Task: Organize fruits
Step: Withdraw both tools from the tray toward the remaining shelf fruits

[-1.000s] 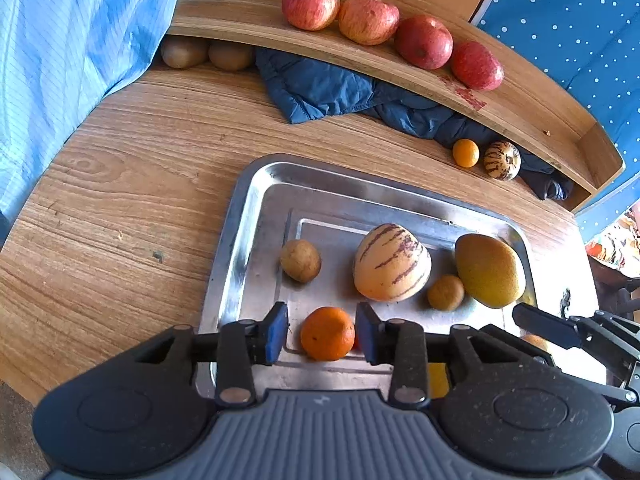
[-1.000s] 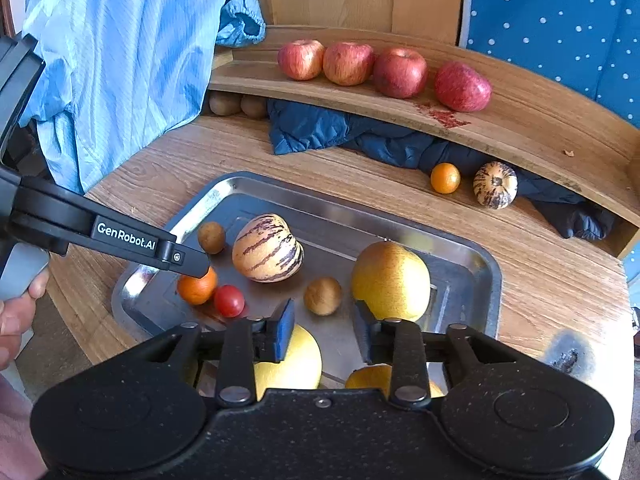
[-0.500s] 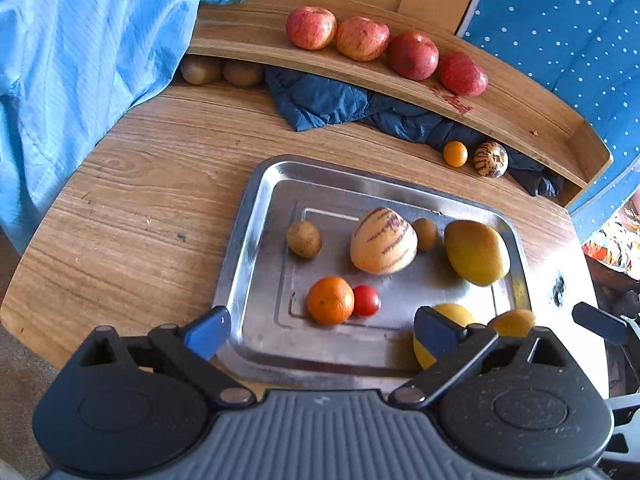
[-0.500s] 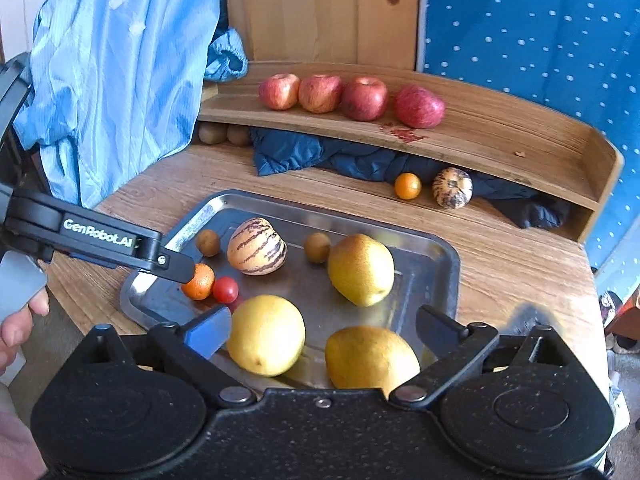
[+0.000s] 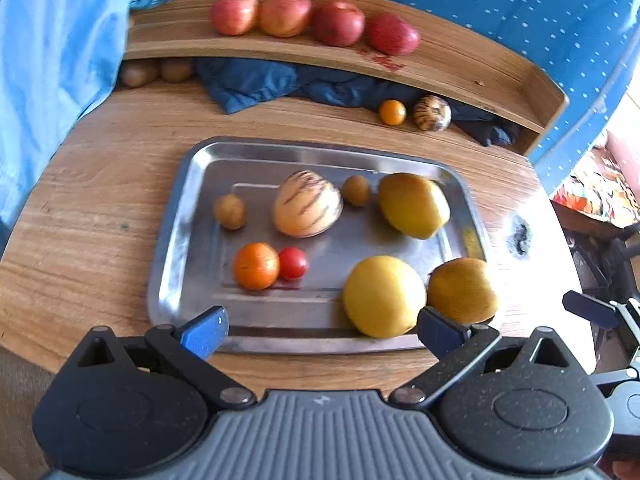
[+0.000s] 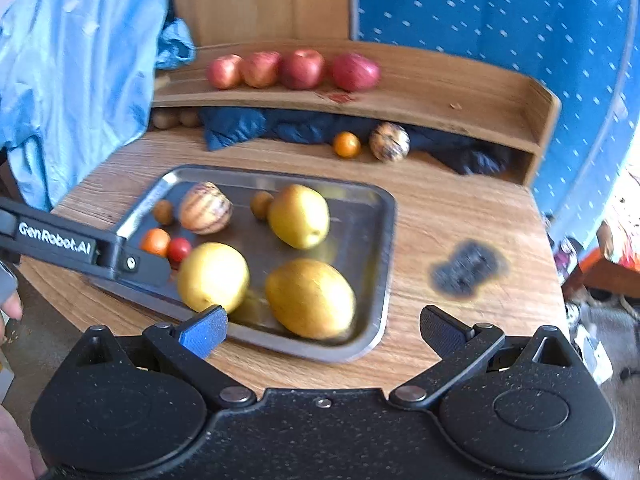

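Steel tray (image 5: 172, 240) fruit awaits picking; left gripper (image 5: 320, 330) and right gripper (image 6: 320, 330) gape wide, empty, needing a target.

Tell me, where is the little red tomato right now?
The small red tomato lies on the steel tray, left of centre in the left wrist view, touching the round orange mandarin.

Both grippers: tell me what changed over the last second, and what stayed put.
Both pulled back from the steel tray and opened their jaws wide. The left gripper had its jaws around the orange and let it go; the right gripper, which hung narrow over the yellow fruits, now holds nothing. Unchanged: the fruit lies on the tray as before, and the four apples sit on the shelf.
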`<state>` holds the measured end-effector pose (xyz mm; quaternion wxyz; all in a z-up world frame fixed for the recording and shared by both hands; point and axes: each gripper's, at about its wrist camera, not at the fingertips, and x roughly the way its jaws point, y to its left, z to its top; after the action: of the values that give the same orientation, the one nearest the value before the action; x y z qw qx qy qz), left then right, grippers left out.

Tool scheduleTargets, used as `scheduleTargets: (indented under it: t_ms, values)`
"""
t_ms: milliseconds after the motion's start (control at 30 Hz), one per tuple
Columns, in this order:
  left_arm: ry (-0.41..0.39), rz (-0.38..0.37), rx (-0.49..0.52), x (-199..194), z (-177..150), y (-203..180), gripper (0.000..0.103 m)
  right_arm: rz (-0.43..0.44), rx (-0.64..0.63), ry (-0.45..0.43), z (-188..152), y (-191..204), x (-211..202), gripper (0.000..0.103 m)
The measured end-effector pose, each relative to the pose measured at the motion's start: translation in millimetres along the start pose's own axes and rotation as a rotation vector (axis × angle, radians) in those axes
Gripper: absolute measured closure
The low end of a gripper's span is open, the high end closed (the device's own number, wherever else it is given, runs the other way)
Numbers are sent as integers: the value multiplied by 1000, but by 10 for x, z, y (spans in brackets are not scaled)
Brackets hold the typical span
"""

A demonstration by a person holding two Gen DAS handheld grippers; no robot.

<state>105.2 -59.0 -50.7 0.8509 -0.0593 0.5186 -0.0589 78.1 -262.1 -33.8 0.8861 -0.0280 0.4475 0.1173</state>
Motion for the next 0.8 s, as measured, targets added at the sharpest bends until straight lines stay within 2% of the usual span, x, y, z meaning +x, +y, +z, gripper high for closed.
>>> scheduleTargets:
  t_ms: [233,367,800]
  values:
    - [5,-15,72,124,176,-223,1,-30,50,6,9,-196,57,1]
    - [-2,-21,78,204,334,-295,1,-54,64,10,66,-302,117,1]
    - [-42,2,108,555,1117,-306,1,-118,104,-9,457,-495,515,1]
